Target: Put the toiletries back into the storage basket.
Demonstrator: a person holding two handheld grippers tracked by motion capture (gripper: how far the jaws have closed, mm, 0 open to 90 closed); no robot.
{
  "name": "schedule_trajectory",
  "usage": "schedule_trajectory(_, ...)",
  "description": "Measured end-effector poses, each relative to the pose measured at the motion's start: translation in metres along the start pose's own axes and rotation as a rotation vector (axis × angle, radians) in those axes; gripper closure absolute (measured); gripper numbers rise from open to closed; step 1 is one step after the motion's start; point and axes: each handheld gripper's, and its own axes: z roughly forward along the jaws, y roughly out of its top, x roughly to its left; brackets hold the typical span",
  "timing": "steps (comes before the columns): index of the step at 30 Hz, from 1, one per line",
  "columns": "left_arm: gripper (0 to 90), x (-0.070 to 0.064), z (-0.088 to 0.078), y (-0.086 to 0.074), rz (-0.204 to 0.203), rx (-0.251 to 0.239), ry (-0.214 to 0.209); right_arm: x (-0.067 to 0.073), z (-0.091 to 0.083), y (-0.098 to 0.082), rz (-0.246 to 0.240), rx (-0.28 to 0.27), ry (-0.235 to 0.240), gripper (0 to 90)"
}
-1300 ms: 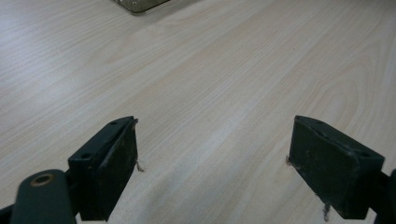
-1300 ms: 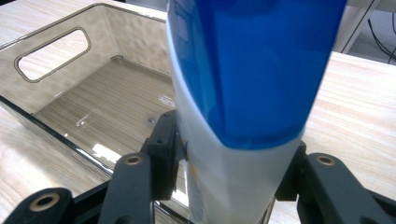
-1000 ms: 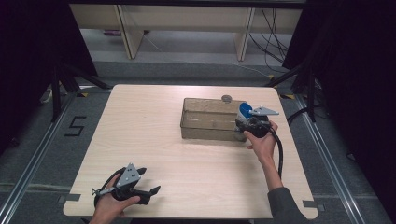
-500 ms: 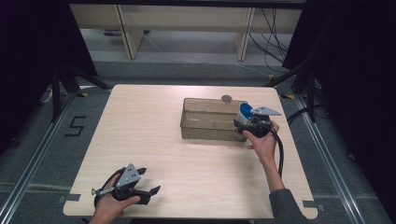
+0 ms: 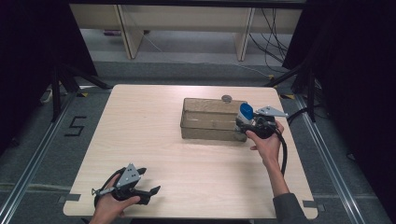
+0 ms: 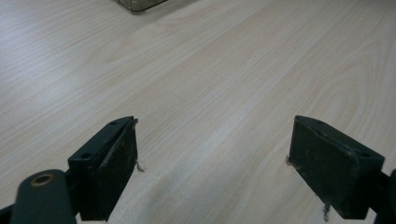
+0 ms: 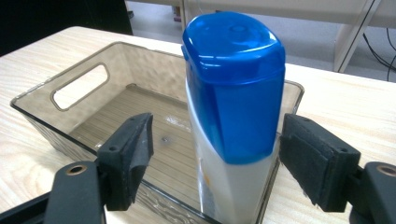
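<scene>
We see our right gripper [image 7: 215, 168] at the near end of the clear plastic bin [image 7: 60, 119], its jaws spread wide with a bottle [image 7: 231, 140] standing between them. The right jaw's pad sits just beside the blue cap [image 7: 233, 84]; the left pad is well apart from it, so nothing is clamped. The bottle stands upright inside the bin, against the wall nearest these jaws, its cap rising above the rim. In the high view the same gripper [image 5: 250, 122] hovers at the bin's [image 5: 210, 126] right end, and a small round object [image 5: 226, 98] lies on the table [image 5: 140, 126] beyond the bin's far wall.

Our left gripper [image 6: 212, 154] rests far from all this, jaws wide over bare wood, with a corner of the bin well ahead of them.

We judge the bottle to be light, stiff plastic with a glossy, slippery skin. The cap tapers, so a grip there could slide upward; the flatter white body just below the cap looks like the surer hold.
</scene>
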Motion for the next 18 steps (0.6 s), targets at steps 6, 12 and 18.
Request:
schedule_trajectory(6, 15.2, 0.0, 0.0, 0.0, -0.001, 0.002, -0.003, -0.004, -0.007, -0.001, -0.023, -0.018, -0.019, 26.2)
schedule_trajectory(12, 15.2, -0.001, -0.001, 0.001, 0.003, -0.002, 0.007, -0.005, -0.012, -0.002, -0.008, -0.027, -0.007, 25.4)
schedule_trajectory(18, 15.2, 0.0, -0.002, 0.001, 0.014, 0.002, 0.002, -0.004, -0.017, -0.002, 0.0, -0.034, -0.007, 24.4)
